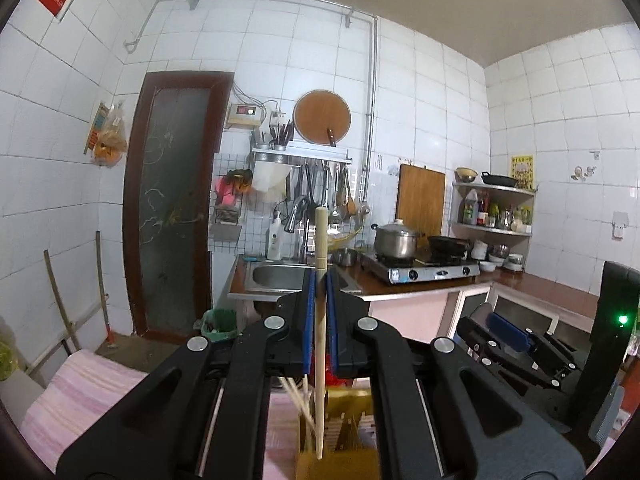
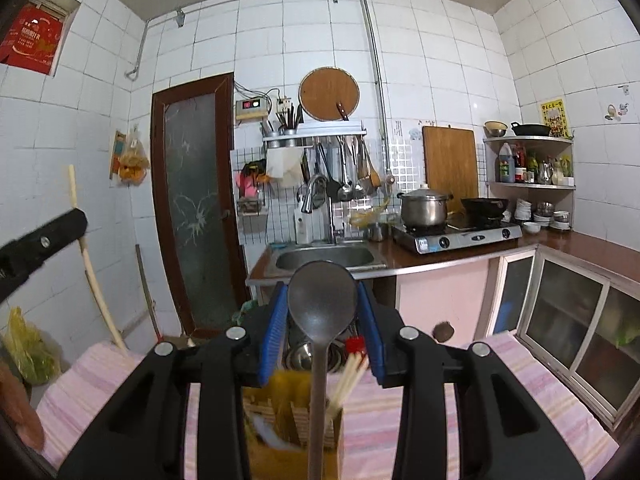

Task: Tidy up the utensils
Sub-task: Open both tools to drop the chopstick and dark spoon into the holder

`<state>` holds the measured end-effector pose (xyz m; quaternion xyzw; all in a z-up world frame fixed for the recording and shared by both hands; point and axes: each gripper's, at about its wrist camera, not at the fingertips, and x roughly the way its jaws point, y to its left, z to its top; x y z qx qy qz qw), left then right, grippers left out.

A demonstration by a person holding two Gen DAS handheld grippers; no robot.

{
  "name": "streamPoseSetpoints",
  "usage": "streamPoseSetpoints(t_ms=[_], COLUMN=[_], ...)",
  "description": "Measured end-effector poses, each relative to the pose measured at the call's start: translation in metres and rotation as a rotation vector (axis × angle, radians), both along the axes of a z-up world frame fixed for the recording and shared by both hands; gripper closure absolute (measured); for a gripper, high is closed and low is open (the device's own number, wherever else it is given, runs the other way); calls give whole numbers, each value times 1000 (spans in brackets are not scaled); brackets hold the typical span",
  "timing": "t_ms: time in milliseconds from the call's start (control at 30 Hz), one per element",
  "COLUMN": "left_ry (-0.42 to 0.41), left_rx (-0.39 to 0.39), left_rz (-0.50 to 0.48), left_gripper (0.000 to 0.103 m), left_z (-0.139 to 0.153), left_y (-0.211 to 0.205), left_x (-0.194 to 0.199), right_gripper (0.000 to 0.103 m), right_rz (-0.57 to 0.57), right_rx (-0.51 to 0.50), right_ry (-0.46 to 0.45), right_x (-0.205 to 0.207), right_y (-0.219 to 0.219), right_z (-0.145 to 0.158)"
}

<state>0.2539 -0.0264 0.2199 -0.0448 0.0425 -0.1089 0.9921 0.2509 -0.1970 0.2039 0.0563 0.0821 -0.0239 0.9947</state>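
My left gripper [image 1: 320,280] is clamping a wooden stick [image 1: 319,320], long axis vertical. My right gripper [image 2: 323,300] is gripping a dark spoon [image 2: 322,304], bowl upward, handle downward.

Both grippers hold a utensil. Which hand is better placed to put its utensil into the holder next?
Probably right: its spoon hangs with its handle right over the holder. The left chopstick hangs beside the holder's edge.

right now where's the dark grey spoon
In the right wrist view the dark grey spoon stands upright at centre, gripped between the blue pads of the right tongs, above the yellow utensil holder.
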Motion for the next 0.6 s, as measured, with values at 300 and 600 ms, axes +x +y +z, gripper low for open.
streamPoseSetpoints(t_ms=[300, 600], left_ry=[92, 225], left_rx=[8, 28], left_rz=[4, 22], left_gripper=[99, 96], left_z=[-53, -107], left_y=[-17, -4], left_x=[73, 86], right_gripper=[67, 67], right_rz=[23, 24], right_rx=[39, 43], right_ry=[5, 110], right_x=[57, 75], right_y=[-2, -9], right_z=[-28, -85])
